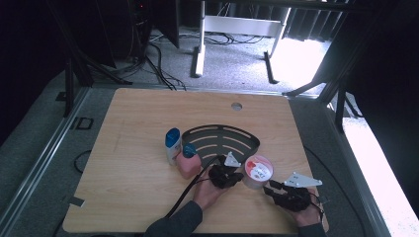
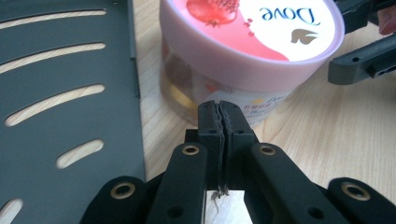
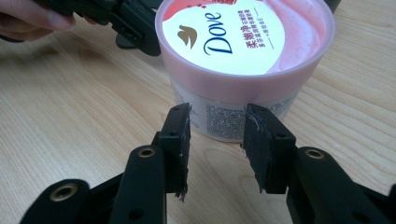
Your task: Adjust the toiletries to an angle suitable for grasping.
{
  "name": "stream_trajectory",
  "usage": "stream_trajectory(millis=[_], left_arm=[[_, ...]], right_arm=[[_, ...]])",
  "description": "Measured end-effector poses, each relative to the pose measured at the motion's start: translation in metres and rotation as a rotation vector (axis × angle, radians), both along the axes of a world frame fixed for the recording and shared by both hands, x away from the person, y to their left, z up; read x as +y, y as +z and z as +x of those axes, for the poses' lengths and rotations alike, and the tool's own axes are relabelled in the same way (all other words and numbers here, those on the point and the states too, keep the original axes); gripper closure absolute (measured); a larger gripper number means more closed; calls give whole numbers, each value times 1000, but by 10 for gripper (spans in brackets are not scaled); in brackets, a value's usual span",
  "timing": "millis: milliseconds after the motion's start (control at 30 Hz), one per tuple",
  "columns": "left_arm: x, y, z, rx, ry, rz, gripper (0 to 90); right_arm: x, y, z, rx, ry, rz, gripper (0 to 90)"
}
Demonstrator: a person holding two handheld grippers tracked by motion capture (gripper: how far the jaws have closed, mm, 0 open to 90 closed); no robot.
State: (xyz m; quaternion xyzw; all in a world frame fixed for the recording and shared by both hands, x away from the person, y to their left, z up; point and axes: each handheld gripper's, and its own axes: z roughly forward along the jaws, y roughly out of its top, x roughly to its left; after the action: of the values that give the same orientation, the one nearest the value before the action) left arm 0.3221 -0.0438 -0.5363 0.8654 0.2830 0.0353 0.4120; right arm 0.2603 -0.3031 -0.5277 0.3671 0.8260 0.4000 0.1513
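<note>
A round Dove jar [image 1: 258,171] with a pink lid stands on the wooden table [image 1: 148,118], between my two grippers. My left gripper [image 1: 238,176] is at the jar's left side; in the left gripper view its jaws are pressed together, shut on nothing, with the tips [image 2: 219,106] right at the jar [image 2: 247,46]. My right gripper [image 1: 271,189] lies at the jar's lower right. In the right gripper view its jaws [image 3: 217,119] stand open, a gap between the pads, just short of the jar [image 3: 243,60] wall.
A dark slotted tray [image 1: 220,140] lies behind the jar; its edge [image 2: 70,93] is left of the left gripper. A white bottle with a blue cap [image 1: 172,144] and a pink bottle with a teal cap [image 1: 188,161] stand left of the tray.
</note>
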Motion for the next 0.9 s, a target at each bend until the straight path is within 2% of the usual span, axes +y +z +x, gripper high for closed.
stream_trajectory(millis=[167,400,433,467,600,767,867,900], left_arm=[[14,3,-7,-12,17,-4,877],[42,12,-23,-58,11,-12,832],[42,12,-23,-58,11,-12,826],[51,14,-27,-70,14,-13,826],[66,17,-33,-88,19,-7,796],[83,19,-38,-89,38,-15,779],[92,21,-43,-103,25,14,745],[94,20,-45,-103,23,11,745]], right_arm=[[0,-3,1,10,2,-17,602],[-1,-6,4,20,-21,-41,580],[-1,-6,4,20,-21,-41,580],[-2,-7,5,19,-24,-43,576],[-4,-10,12,19,-44,-72,560],[-7,-11,14,22,-35,-59,528],[-9,-8,13,8,-1,-24,459],[-9,-8,13,8,-1,-24,459]])
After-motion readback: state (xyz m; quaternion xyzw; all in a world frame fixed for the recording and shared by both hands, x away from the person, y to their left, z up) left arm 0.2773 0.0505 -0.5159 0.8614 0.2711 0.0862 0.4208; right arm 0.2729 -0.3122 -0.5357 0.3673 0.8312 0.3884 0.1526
